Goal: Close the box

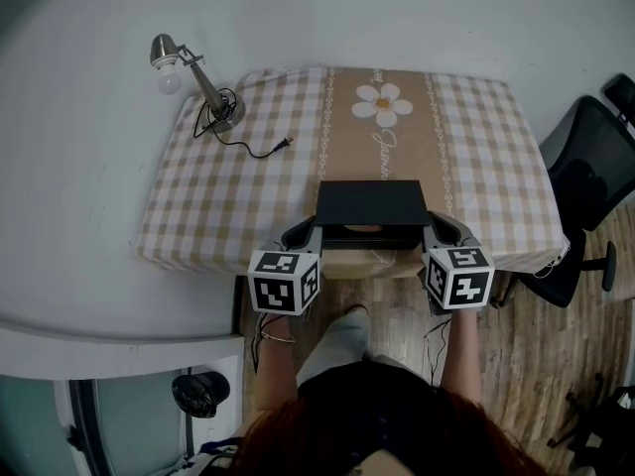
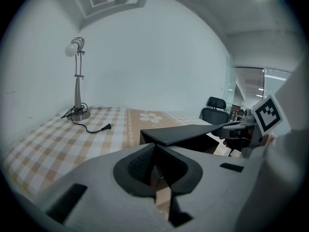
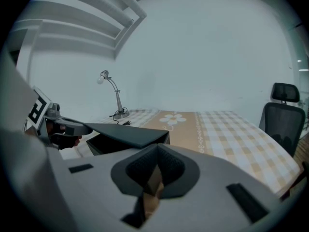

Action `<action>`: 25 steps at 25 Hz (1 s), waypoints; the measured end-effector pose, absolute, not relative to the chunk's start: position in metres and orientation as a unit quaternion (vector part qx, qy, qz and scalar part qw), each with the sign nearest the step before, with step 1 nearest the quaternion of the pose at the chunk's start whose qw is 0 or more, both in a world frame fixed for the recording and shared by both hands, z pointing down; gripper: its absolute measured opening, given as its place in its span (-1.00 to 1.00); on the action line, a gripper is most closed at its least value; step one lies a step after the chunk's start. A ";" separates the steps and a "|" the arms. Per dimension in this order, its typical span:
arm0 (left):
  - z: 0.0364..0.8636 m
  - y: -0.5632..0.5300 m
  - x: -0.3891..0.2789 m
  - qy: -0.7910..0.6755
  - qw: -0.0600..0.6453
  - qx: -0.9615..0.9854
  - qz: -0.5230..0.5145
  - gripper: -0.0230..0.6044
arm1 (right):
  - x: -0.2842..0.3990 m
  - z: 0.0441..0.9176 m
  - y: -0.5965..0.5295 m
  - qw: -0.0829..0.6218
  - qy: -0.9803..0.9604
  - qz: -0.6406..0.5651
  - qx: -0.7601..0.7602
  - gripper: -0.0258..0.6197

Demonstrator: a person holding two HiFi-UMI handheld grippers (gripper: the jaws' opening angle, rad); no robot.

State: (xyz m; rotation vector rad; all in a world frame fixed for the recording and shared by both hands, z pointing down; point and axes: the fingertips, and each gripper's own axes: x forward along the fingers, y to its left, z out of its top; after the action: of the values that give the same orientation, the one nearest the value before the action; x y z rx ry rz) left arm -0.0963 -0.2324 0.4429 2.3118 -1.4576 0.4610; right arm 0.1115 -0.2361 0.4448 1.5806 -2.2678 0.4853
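The black box [image 1: 369, 234] sits with its flat lid [image 1: 371, 202] tilted half open.

The left gripper [image 1: 301, 232] and right gripper [image 1: 446, 229], low in the frame, are pale grey shells with black textured pads, each carrying a white cube [image 1: 285, 281] printed with black square markers. At the bottom edge the person shows reddish-brown hair [image 1: 367, 446], a dark top [image 1: 382, 390] and light grey trousers [image 1: 332, 350], and thin cables [image 1: 274, 336] trail by the wrists.
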 end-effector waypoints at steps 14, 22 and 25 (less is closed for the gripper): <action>0.450 -0.217 -0.093 -0.515 0.186 0.821 0.159 -0.83 | 0.111 0.452 -0.220 0.181 -0.797 0.170 0.551 -0.87; 0.455 -0.213 -0.092 -0.515 0.190 0.820 0.163 -0.83 | 0.112 0.456 -0.214 0.184 -0.796 0.175 0.549 -0.87; 0.457 -0.212 -0.092 -0.517 0.190 0.819 0.162 -0.83 | 0.112 0.457 -0.213 0.184 -0.797 0.174 0.549 -0.87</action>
State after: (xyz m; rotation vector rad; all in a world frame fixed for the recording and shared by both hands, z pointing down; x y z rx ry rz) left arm -0.0923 -0.2117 0.4571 2.3014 -1.4522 0.4542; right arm 0.1116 -0.2125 0.4567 1.5463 -2.2463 0.4894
